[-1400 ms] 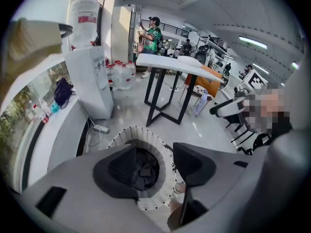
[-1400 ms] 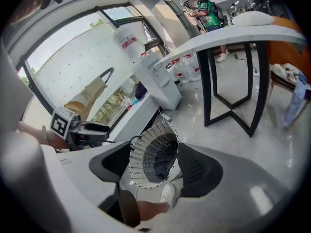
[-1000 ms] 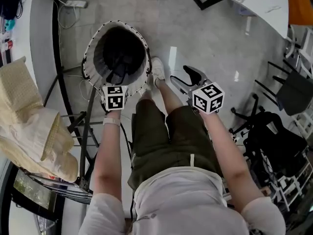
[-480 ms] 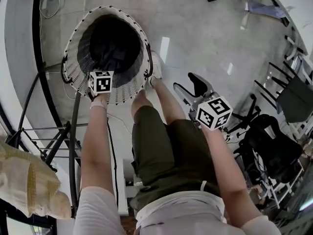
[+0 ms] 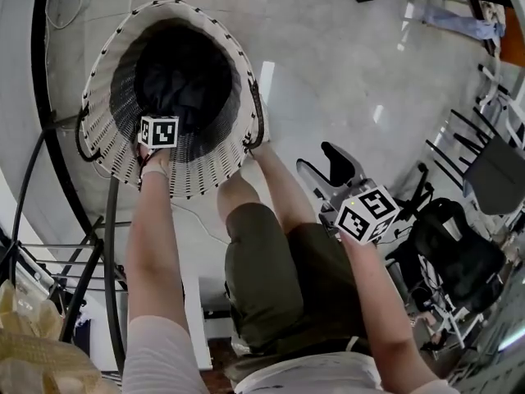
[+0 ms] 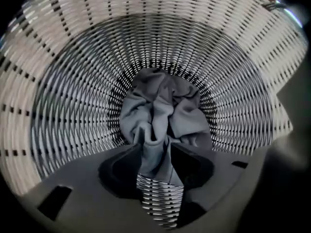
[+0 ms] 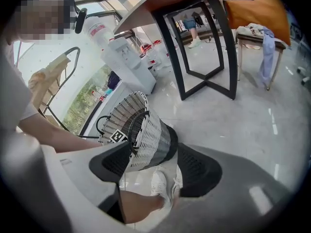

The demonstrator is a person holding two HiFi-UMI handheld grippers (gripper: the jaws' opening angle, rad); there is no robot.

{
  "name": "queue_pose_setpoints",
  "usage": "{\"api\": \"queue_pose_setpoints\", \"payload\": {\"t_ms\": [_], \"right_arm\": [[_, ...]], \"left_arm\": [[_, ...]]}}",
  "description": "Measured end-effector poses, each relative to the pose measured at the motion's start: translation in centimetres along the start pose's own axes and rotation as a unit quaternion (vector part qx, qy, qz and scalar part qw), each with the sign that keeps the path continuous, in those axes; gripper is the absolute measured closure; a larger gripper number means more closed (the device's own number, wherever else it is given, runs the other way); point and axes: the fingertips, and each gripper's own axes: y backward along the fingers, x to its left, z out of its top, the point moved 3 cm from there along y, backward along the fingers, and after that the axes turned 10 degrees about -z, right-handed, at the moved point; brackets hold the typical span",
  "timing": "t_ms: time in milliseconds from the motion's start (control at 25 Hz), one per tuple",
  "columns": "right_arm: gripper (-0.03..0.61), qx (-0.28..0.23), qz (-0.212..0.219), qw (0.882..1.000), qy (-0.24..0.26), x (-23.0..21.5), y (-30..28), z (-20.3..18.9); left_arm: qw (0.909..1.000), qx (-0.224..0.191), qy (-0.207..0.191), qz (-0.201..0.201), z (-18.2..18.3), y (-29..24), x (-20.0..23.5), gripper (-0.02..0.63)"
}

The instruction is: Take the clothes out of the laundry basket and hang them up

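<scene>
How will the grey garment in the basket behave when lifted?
Probably floppy: the grey garment lies crumpled in soft folds, so it should sag and trail. It looks thin, so likely light. The fingers of the left gripper are closing with one fold between them; it might slip.

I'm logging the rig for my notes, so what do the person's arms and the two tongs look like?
The left tongs and right tongs are grey bodies with black wedge pads, the right's mesh-textured, each topped by a white cube of black square markers. White short sleeves. The left's jaws are closing with grey cloth between them.
</scene>
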Motion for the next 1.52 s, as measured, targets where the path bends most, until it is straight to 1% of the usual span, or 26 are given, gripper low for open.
{"api": "queue_pose_setpoints", "payload": {"t_ms": [40,120,160,280,440,560,680,800,880,1080,1240,1320,1520], "right_arm": [[0.275,0.001,-0.003,1.000,-0.002,-0.2,0.0,-0.4],[0.275,0.004,-0.011,1.000,-0.005,-0.6,0.2,-1.2],[0.275,0.005,-0.015,1.000,-0.007,-0.8,0.4,-1.4],[0.275,-0.001,-0.020,1.000,-0.018,-0.7,1.1,-1.5],[0.275,-0.013,-0.019,0.999,-0.024,0.2,2.8,-0.5],[0.275,-0.026,-0.016,0.999,-0.022,1.2,4.1,1.0],[0.275,-0.039,-0.015,0.999,-0.021,2.3,5.6,2.4],[0.275,-0.052,-0.016,0.998,-0.021,3.3,7.0,3.9],[0.275,-0.061,-0.016,0.998,-0.023,4.0,8.1,4.8],[0.275,-0.078,-0.018,0.997,-0.024,6.2,11.9,6.7],[0.275,-0.093,-0.018,0.995,-0.016,7.8,15.3,8.4],[0.275,-0.106,-0.016,0.994,-0.007,8.3,16.8,9.7],[0.275,-0.144,-0.016,0.989,0.005,9.5,21.1,12.6]], "left_arm": [[1.0000,-0.002,0.005,0.001,-0.1,-0.4,0.2,0.446],[0.9999,-0.009,0.006,0.005,0.0,-0.8,0.1,0.570],[0.9999,-0.011,0.005,0.004,0.0,-0.7,0.0,0.589],[0.9999,-0.015,0.004,-0.002,0.1,0.2,-0.4,0.595],[0.9995,-0.026,0.013,-0.014,-0.2,3.1,-1.6,0.598],[0.9990,-0.032,0.000,-0.030,-0.3,5.8,-2.8,0.598],[0.9974,-0.058,0.000,-0.044,-0.4,8.6,-3.9,0.600],[0.9939,-0.098,0.008,-0.050,0.6,12.1,-4.7,0.600],[0.9918,-0.116,0.009,-0.054,1.1,14.3,-5.3,0.600],[0.9886,-0.134,0.017,-0.066,1.3,20.2,-7.4,0.600],[0.9859,-0.149,0.024,-0.071,1.9,25.9,-9.4,0.600],[0.9843,-0.161,0.018,-0.070,2.7,28.8,-10.3,0.600],[0.9777,-0.200,-0.017,-0.063,4.2,36.6,-12.6,0.600]]}}
